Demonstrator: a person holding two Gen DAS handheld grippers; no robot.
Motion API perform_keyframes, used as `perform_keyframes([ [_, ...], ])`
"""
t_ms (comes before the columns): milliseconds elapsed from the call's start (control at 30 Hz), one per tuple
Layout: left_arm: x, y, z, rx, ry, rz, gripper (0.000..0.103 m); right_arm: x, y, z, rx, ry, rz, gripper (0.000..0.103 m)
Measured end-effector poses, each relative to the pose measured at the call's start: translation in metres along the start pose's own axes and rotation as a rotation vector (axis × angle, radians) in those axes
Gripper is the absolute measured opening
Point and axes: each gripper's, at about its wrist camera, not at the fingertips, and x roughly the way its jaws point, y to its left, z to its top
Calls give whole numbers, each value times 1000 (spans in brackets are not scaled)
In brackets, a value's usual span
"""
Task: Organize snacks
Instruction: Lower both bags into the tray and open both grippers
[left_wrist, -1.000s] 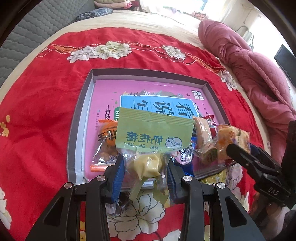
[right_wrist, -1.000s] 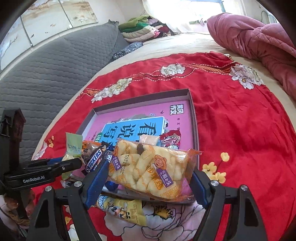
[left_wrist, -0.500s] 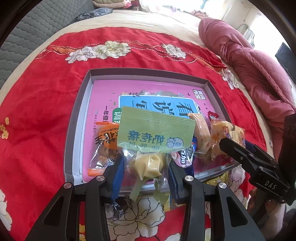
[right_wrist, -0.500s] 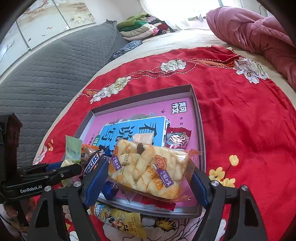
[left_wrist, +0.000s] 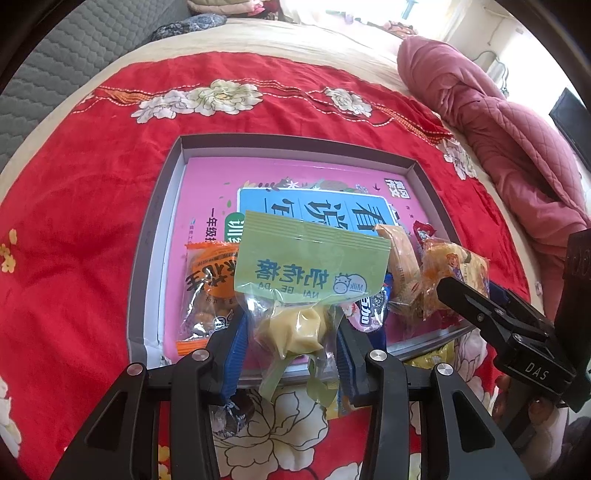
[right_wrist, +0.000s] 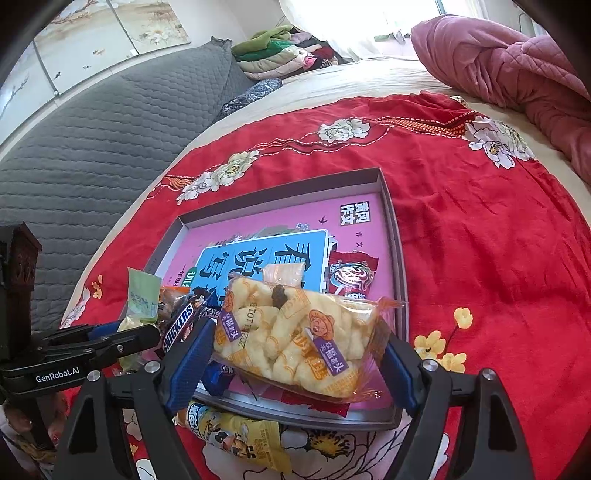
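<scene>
The left tool (left_wrist: 291, 332) is clamped on a green-topped milk candy bag (left_wrist: 310, 266), holding it over the near edge of the grey tray (left_wrist: 147, 243) on the bed's red blanket (left_wrist: 74, 206). The right tool (right_wrist: 295, 354) grips a clear pack of puffed corn snacks (right_wrist: 295, 339) by its ends, above the tray's near right corner. A Snickers bar (right_wrist: 179, 326) lies in the tray between the tools. A yellow snack packet (right_wrist: 236, 439) lies on the blanket just outside the tray's near edge.
</scene>
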Motion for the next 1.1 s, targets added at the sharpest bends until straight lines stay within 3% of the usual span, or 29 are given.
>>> perform_keyframes([
  [667,1,0,0,-11,4,-10,48,-3,2,5,-34,-48,-23,89],
  [1100,1,0,-1,-16,11,-9,49,5,-1,6,-79,-83,-92,92],
])
